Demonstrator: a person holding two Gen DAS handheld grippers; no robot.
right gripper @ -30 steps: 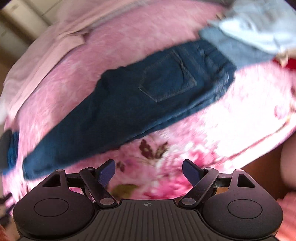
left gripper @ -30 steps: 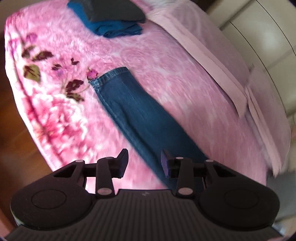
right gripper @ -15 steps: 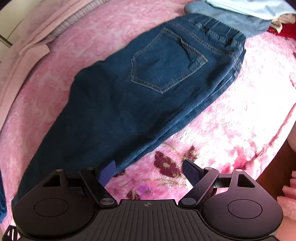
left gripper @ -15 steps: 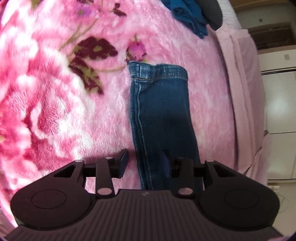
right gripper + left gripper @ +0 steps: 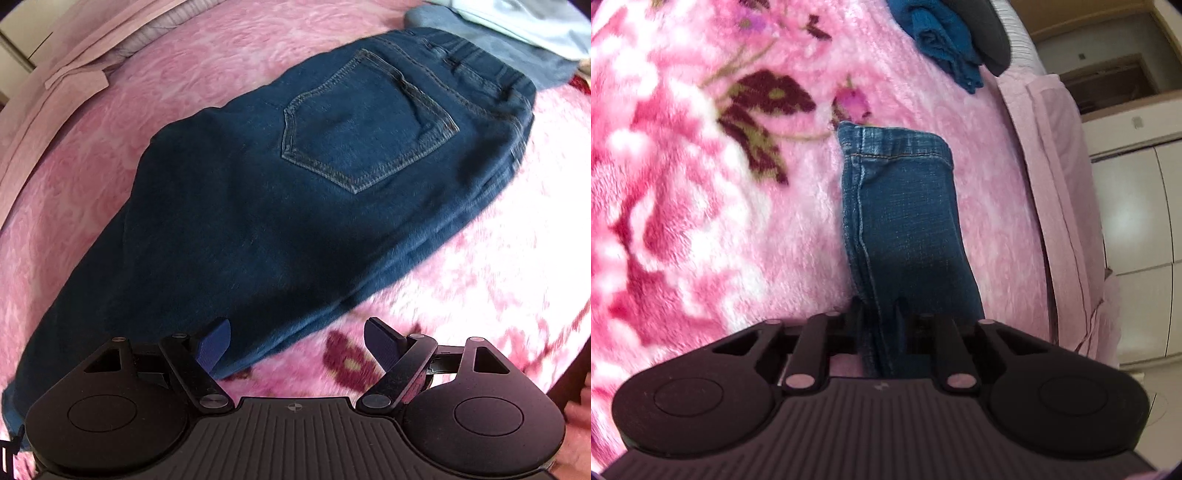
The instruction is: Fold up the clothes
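Dark blue jeans lie flat across the pink floral blanket, back pocket facing up. The left gripper is clamped on the seam edge of the lower leg, fingers drawn in tight with denim pinched between them; the fingertips themselves are mostly buried in the fabric. Beyond that grip the leg runs out to its hem, still resting on the blanket. The right gripper hangs with its fingers spread wide over the jeans' near edge, below the pocket, gripping nothing; whether its left pad touches the denim is hard to say. Past the hem, a teal folded garment is cut off by the frame. Beyond the waistband, pale blue clothes are only partly in view.
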